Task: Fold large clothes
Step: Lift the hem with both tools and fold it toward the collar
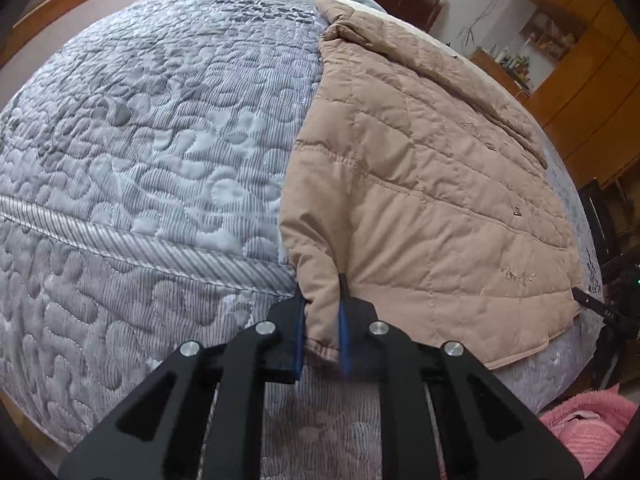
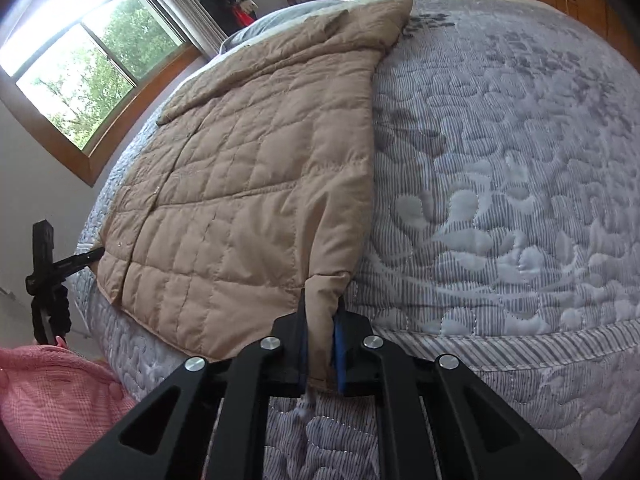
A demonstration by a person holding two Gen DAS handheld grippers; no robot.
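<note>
While the tan quilted jacket (image 1: 420,184) lies spread flat on the grey quilted bedspread (image 1: 140,140), both claws pinch its near hem — left gripper (image 1: 322,312) at the left corner, right gripper (image 2: 320,320) at the right corner.

Quilted grey bed (image 1: 140,140), sunlit wood-framed window (image 2: 80,60), wooden cabinets (image 1: 592,60)

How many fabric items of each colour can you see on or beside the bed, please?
Tan quilted jacket: 1
Grey quilted bedspread: 1
Pink cloth beside the bed: 1
Total: 3
</note>
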